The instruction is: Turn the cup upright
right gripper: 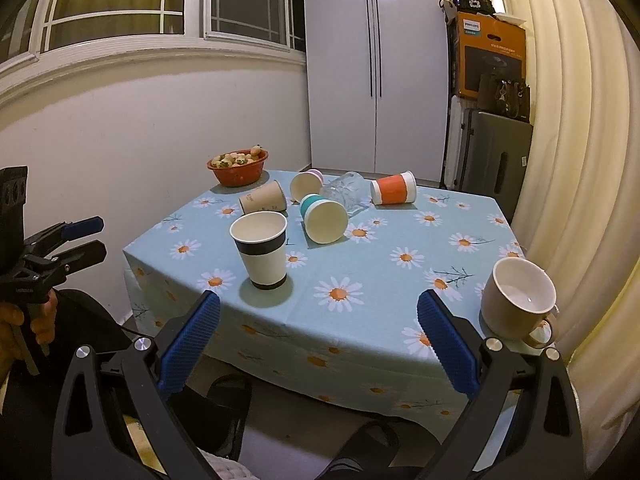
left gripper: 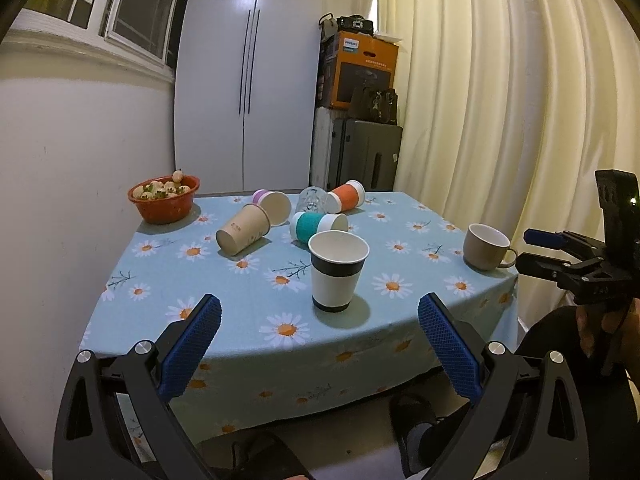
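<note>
Left gripper (left gripper: 319,328): we hold it back off the near table edge, fingers spread wide, nothing between them.
Right gripper (right gripper: 319,326): likewise wide apart and empty, short of the near edge.
Upright already: the black-banded paper cup (left gripper: 338,270) stands just ahead of our left gripper; the beige mug (right gripper: 516,300) stands at the near right corner, beside our right gripper's right finger.
Cups on their sides: teal-sleeved cup (left gripper: 316,227), brown paper cup (left gripper: 242,232), pink-sleeved cup (left gripper: 274,205), orange-sleeved cup (left gripper: 348,197) and a clear glass (left gripper: 312,200), all farther ahead, clustered close.
Likely target: we judge the teal-sleeved cup, nearest of the lying ones, mouth toward our right gripper.
Handling: paper cups look light and easily crushed, and may roll; we would pinch gently across the sleeve. The glass looks heavier, slippery, breakable.
Edges: the mug sits close to the tablecloth (right gripper: 400,320) corner; a knock could send it off.
Room: open cloth lies ahead to the right; the cluster itself is tight, with the red bowl (left gripper: 164,202) at far left.
</note>
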`<state>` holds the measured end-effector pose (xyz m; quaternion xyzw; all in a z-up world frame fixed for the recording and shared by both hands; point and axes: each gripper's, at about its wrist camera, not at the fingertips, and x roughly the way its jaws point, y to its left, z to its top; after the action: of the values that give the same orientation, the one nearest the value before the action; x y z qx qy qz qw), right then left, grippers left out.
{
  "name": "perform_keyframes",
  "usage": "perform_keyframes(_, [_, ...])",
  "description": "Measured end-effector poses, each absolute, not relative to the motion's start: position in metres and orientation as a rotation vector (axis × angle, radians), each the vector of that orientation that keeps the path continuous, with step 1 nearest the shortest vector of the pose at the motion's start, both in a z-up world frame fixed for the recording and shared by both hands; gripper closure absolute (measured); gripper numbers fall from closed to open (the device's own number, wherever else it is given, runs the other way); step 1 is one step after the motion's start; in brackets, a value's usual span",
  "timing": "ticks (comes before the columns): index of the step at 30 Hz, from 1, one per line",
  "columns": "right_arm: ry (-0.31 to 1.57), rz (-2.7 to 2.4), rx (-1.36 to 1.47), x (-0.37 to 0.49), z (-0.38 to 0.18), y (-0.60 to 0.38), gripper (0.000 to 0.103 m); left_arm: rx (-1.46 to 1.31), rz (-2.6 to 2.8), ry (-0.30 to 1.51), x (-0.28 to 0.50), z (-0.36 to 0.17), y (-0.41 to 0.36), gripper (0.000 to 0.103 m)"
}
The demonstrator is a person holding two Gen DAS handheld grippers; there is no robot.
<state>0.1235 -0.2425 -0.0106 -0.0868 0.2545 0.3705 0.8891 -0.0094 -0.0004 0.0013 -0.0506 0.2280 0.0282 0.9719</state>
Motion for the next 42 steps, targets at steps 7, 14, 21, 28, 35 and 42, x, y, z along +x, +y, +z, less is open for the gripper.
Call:
perform_keyframes(7, [0.525, 0.761, -0.208, 0.1206, -0.0124, -0.2383, 0.005, -0.107, 0.068, 0.474, -0.0083, -0.0007, -0.0008, 0.006])
perform_keyframes(14, [0.531, 0.756, -0.21, 0.1196, -0.0136, -0.2367, 0.005, -0.116, 0.072, 0.475, -0.0081, -0.0013, 0.0005, 0.006])
perform_keyframes(21, [0.53, 0.751, -0.225, 0.1189, -0.0154, -0.2342, 0.005, -0.128, 0.078, 0.48, -0.0072, -0.0018, 0.0013, 0.006])
perform_keyframes(28, [0.53, 0.749, -0.216, 0.1198, -0.0157, -0.2352, 0.005, -0.127, 0.079, 0.481, -0.007, -0.0022, 0.0012, 0.006])
perform_keyframes(35, [0.533, 0.745, -0.206, 0.1222, -0.0158, -0.2374, 0.005, -0.122, 0.079, 0.487, -0.0073, -0.004, 0.0, 0.006])
perform_keyframes(42, [0.535, 0.741, -0.21, 0.1228, -0.0162, -0.2377, 0.005, -0.136, 0.08, 0.487, -0.0068, -0.0052, 0.0025, 0.006])
